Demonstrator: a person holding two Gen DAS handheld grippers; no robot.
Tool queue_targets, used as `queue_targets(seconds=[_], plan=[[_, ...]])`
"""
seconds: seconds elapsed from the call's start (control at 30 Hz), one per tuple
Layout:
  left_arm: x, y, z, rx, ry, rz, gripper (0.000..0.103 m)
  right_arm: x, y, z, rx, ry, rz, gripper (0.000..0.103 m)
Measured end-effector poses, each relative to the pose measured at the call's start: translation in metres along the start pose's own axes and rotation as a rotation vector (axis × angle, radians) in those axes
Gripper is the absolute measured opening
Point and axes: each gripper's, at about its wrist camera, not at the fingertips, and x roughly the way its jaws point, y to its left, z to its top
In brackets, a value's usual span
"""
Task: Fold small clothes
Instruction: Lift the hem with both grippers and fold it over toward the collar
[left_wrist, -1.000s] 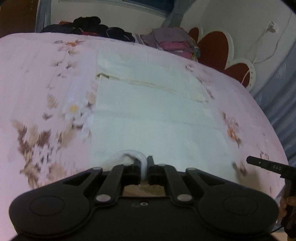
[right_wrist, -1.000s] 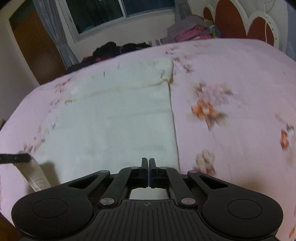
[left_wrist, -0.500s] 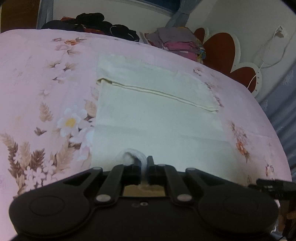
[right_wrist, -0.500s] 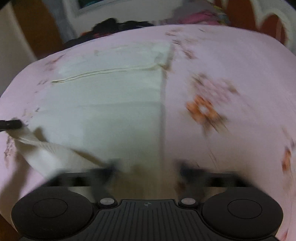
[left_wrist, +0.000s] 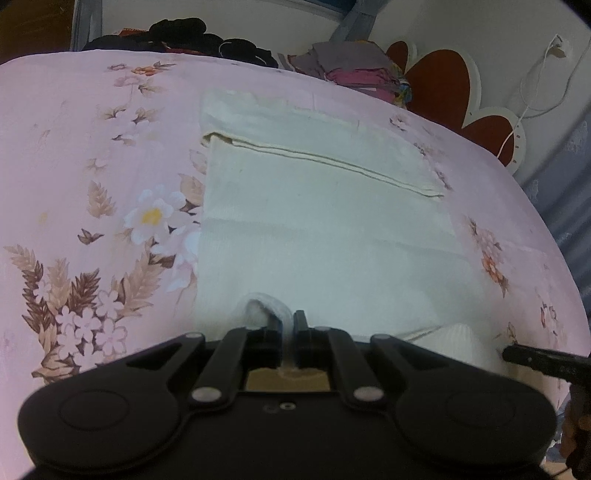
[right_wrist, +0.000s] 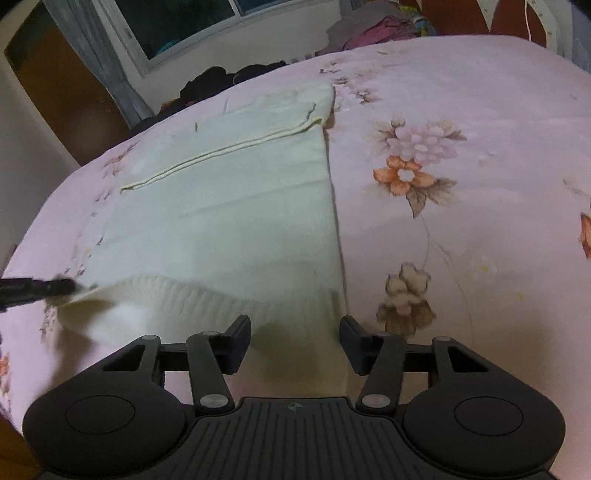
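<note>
L hand-held gripper (left_wrist: 287, 328) pinches cloth (left_wrist: 325, 236) near edge; R (right_wrist: 295, 341) closing, prob. unloaded.

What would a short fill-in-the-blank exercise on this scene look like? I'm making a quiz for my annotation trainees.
1. The cream garment lies on a bedsheet whose ground colour is ____.
2. The left gripper has its jaws shut on the garment's ____ hem.
3. The right gripper has its jaws apart; they grip ____.
4. Behind the bed, the dark glass belongs to a ____.

Missing words: pink; ribbed; nothing; window
</note>
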Motion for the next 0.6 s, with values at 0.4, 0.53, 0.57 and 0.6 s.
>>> queue_targets(seconds=[0.4,0.53,0.57,0.6], plan=[[0.000,0.005,0.025,-0.041,-0.056,-0.012,0.005,-0.008,0.016,0.032,-0.143,-0.093,-0.042,0.003],[0.007,0.005,0.055,-0.042,-0.108,-0.003,0.005,-0.003,0.025,0.072,-0.182,-0.167,-0.043,0.003],[0.011,0.006,0.063,-0.046,-0.121,0.000,0.005,0.001,0.027,0.083,-0.190,-0.180,-0.043,0.003],[0.014,0.006,0.072,-0.047,-0.134,0.004,0.005,0.006,0.027,0.095,-0.194,-0.193,-0.043,0.003]])
